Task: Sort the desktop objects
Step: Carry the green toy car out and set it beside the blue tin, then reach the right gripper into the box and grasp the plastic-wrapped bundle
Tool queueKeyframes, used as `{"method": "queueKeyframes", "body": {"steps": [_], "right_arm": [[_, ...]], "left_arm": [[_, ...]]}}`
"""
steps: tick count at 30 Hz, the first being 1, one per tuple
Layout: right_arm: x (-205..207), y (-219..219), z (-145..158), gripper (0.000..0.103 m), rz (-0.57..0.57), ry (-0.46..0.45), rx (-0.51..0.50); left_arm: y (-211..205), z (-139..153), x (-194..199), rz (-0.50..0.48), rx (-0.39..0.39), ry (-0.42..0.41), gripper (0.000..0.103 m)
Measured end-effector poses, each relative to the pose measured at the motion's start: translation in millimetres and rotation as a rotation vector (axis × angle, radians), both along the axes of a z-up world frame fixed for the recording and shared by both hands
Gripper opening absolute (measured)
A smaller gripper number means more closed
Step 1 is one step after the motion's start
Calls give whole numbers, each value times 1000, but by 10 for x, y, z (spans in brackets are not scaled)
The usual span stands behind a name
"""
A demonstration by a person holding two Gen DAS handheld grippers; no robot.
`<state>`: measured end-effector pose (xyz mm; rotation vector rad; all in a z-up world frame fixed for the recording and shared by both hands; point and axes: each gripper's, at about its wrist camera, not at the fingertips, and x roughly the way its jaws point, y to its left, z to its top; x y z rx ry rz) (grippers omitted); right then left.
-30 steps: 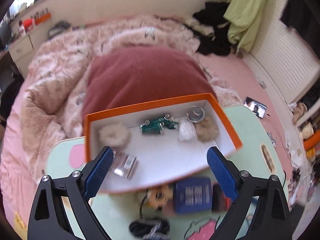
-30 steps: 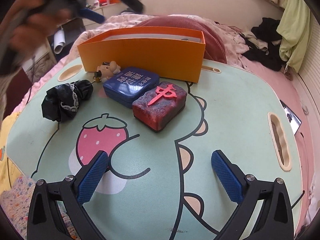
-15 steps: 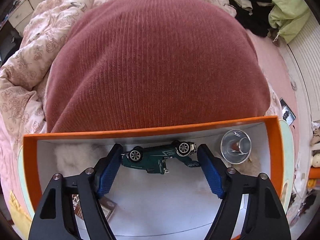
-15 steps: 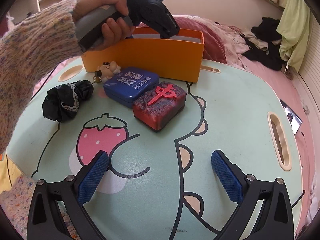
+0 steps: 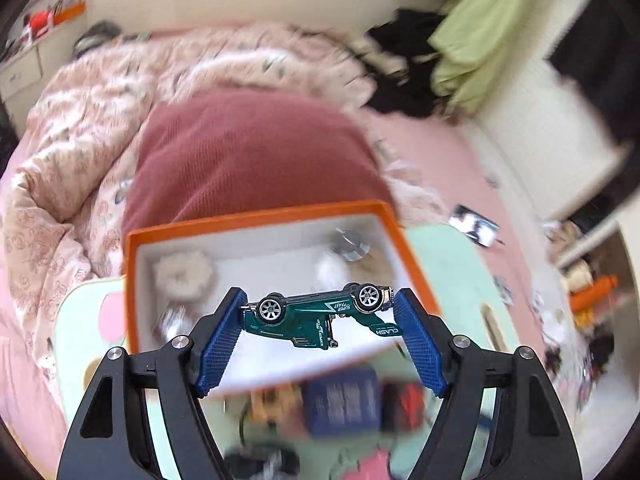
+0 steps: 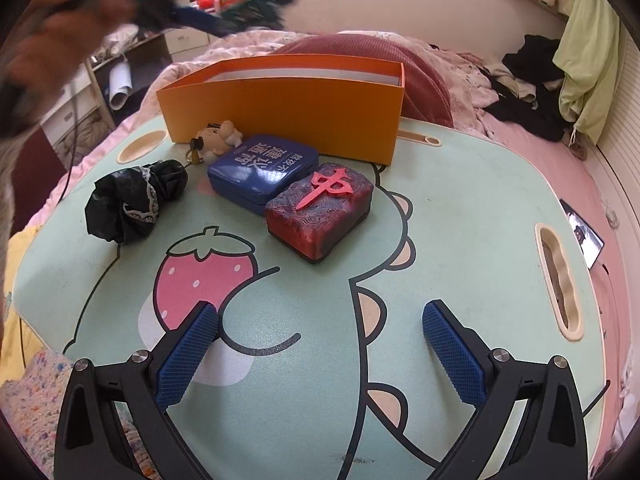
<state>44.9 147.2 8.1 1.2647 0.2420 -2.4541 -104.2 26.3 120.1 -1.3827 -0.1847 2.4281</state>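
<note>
Green toy car (image 5: 316, 318) clamped above orange box (image 5: 412, 272), clear of rim

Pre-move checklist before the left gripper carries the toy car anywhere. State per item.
1. Grip: left gripper has the green toy car clamped end to end between both pads: ok.
2. Car attitude: upside down, wheels up: not ok if it must land upright.
3. Clear of the orange box: car seems lifted over the interior, background blurred: cannot tell the margin.
4. Right gripper: open, empty, over bare table: ok.
5. Free drop spot: blue tin, red mahjong block and black cloth crowd the left; the right side is bare: ok.
</note>
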Motion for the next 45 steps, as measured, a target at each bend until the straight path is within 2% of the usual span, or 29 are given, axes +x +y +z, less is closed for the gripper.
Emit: {"method": "queueKeyframes", "body": {"steps": [3, 8, 10, 15, 19, 24, 28, 32, 33, 35, 42, 44, 45], "right_arm": [[-1, -1, 1, 102, -1, 0, 0], [-4, -14, 3, 102, -2, 1, 2], [-5, -15, 2, 102, -2, 1, 3], [-1, -12, 2, 102, -2, 1, 2], [-3, -11, 2, 102, -2, 1, 3], [1, -9, 0, 102, -2, 2, 2], [0, -8, -1, 102, -2, 2, 2], [2, -6, -3, 103, -2, 2, 2], [0, -5, -7, 103, -2, 3, 4], [1, -5, -11, 103, -2, 4, 5], [0, 0, -19, 102, 9, -1, 3], [-7, 12, 30, 88, 31, -7, -18], [-27, 18, 78, 85, 43, -16, -35]], "left_arm": [[-5, 28, 497, -34, -10, 43, 76], [52, -442, 1134, -101, -62, 0, 76], [92, -585, 1248, -93, -86, 4, 76], [266, -606, 1291, -86, -186, 79, 76], [204, -529, 1374, -71, -200, 147, 81], [16, -495, 1558, -19, -229, 216, 82], [-130, -690, 1728, 49, -310, 189, 82], [-149, -1029, 1748, 50, -352, 108, 84], [-163, -1066, 1750, 78, -319, 136, 91], [-164, -1163, 1698, 120, -269, 138, 102], [-228, -1225, 1603, 104, -228, 110, 103], [-227, -1220, 1603, 104, -227, 111, 103], [-226, -1220, 1602, 103, -227, 112, 103]]}}
